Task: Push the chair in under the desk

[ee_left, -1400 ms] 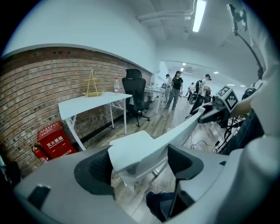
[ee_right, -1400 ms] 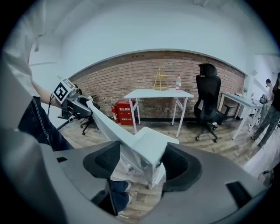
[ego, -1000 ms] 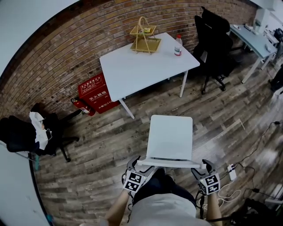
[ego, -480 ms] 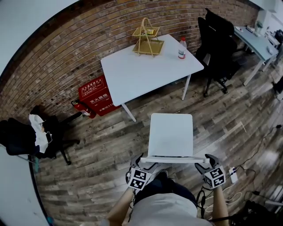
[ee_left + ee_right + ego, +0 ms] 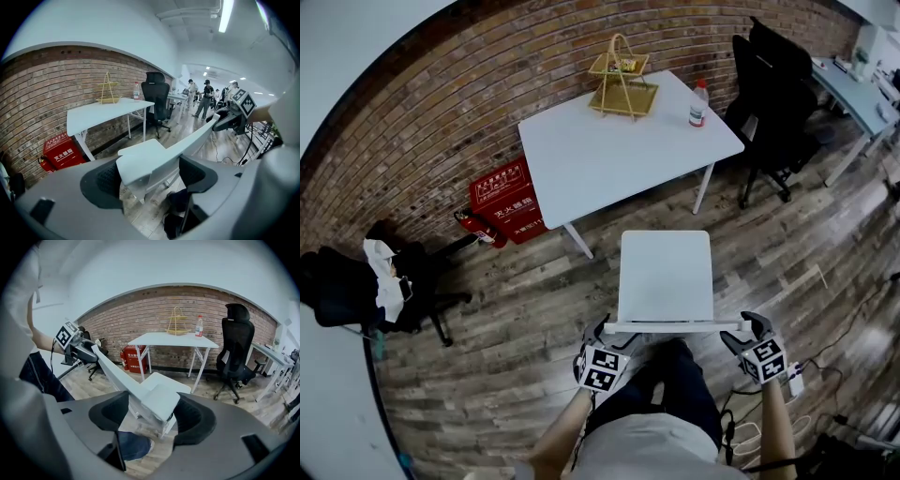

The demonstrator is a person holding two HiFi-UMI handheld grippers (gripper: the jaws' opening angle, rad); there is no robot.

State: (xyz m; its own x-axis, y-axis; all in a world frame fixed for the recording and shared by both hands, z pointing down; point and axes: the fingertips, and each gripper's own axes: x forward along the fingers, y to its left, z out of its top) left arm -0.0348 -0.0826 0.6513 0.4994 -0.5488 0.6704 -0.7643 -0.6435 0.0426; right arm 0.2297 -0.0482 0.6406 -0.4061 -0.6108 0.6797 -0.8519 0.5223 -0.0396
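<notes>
The white chair (image 5: 666, 277) stands on the wood floor (image 5: 516, 309) in front of the white tabletop (image 5: 619, 150). It is apart from the tabletop, its seat pointing toward the near edge and a strip of floor between them. The left hand-held gripper (image 5: 606, 330) is closed on the left end of the backrest's top rail. The right hand-held gripper (image 5: 746, 327) is clamped on the right end, and each gripper view shows the rail end pinched between the pads. The tabletop's right front leg (image 5: 702, 189) stands about in line with the chair's right edge; the left front leg (image 5: 578, 240) is clear of it. A wire basket stand (image 5: 623, 80) and a bottle (image 5: 699, 103) sit on the tabletop. A black office chair (image 5: 778, 94) stands just right of it, and a red box (image 5: 506, 199) and a fire extinguisher (image 5: 478, 228) lie by the brick wall.
</notes>
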